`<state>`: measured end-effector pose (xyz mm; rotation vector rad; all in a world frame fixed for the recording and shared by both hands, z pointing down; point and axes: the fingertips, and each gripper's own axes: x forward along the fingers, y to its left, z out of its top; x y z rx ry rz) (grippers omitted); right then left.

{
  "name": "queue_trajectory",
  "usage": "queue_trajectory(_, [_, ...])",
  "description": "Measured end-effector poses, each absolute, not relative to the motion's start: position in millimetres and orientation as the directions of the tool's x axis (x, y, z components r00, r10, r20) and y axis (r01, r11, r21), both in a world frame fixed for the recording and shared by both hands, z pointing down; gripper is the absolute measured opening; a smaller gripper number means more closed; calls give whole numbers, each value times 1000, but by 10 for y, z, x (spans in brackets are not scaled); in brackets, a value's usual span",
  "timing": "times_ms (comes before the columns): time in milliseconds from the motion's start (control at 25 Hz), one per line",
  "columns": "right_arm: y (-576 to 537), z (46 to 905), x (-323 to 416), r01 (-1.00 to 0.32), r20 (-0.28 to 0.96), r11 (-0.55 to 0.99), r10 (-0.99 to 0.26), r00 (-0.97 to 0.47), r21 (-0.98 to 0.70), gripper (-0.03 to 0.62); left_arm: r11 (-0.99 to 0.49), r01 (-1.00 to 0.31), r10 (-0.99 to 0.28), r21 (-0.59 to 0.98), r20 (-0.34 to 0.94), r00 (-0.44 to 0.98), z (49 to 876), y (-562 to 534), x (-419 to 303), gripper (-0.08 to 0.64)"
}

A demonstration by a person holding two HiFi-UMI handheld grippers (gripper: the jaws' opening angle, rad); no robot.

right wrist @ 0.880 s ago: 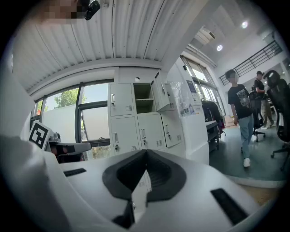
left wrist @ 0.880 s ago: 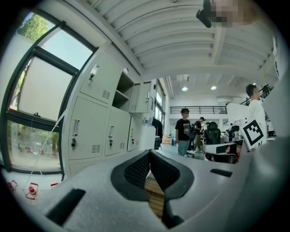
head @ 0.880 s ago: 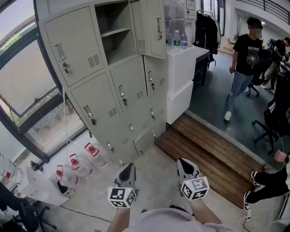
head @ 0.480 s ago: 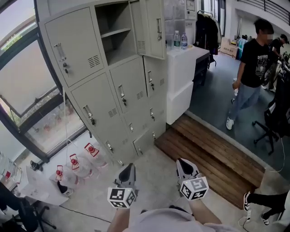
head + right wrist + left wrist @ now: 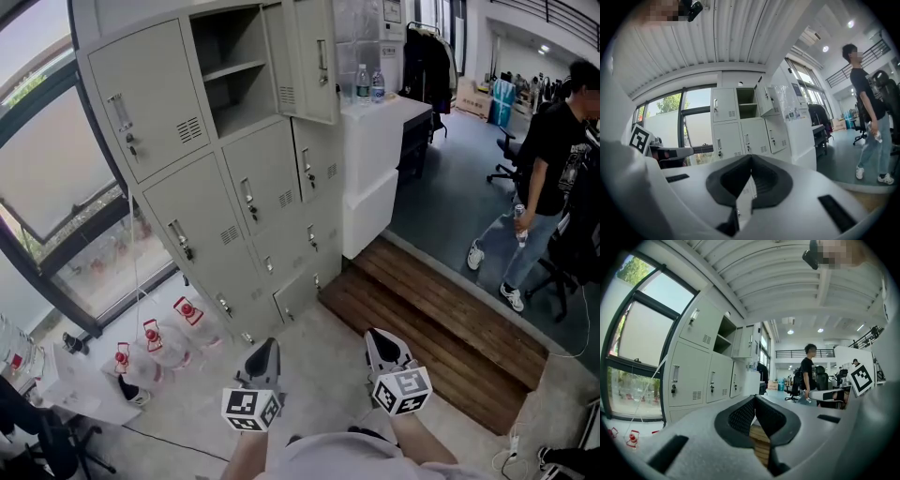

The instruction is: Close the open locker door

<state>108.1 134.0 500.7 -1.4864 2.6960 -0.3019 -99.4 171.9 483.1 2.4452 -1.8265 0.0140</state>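
the open locker door (image 5: pixel 305 66) sits in the top row of the grey locker bank (image 5: pixel 187 216). it is swung out to the right of its shelved compartment (image 5: pixel 230 80), with its free edge pointing back into the room. nothing shows inside the compartment. the right tool's view finds the same door (image 5: pixel 766 101) high and far ahead.

both tools hang low in front of the person, well apart from the lockers. the left tool (image 5: pixel 264 349) has its jaws pressed together with nothing between them, and the right tool (image 5: pixel 380 339) is closed and empty too. the step in hand looks like the approach, with no contact yet.

to do it well, i'd walk in over the floor left of the wooden step (image 5: pixel 441 319) and raise the right tool, which is on the door's outer side. keeping it closed gives one blunt tip to push with (no grip is needed here). set that tip on the outer face near the free edge, where leverage is best. sweep the door left in a smooth arc and follow it until it sits flush with its neighbours. pushing close to the hinge would likely make the tip skate. the white desk (image 5: pixel 375 117) stands just beside the lockers on the right, so the elbow has little room there. a person (image 5: pixel 553 178) is walking by on the right, well apart from the lockers
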Motion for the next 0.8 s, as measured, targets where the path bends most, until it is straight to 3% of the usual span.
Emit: queue_trajectory(800, [944,5154,1632,-798,72,564,-806,-588,-212,12,-215,-975,-974,47,64,218,4800,1491,-490,8])
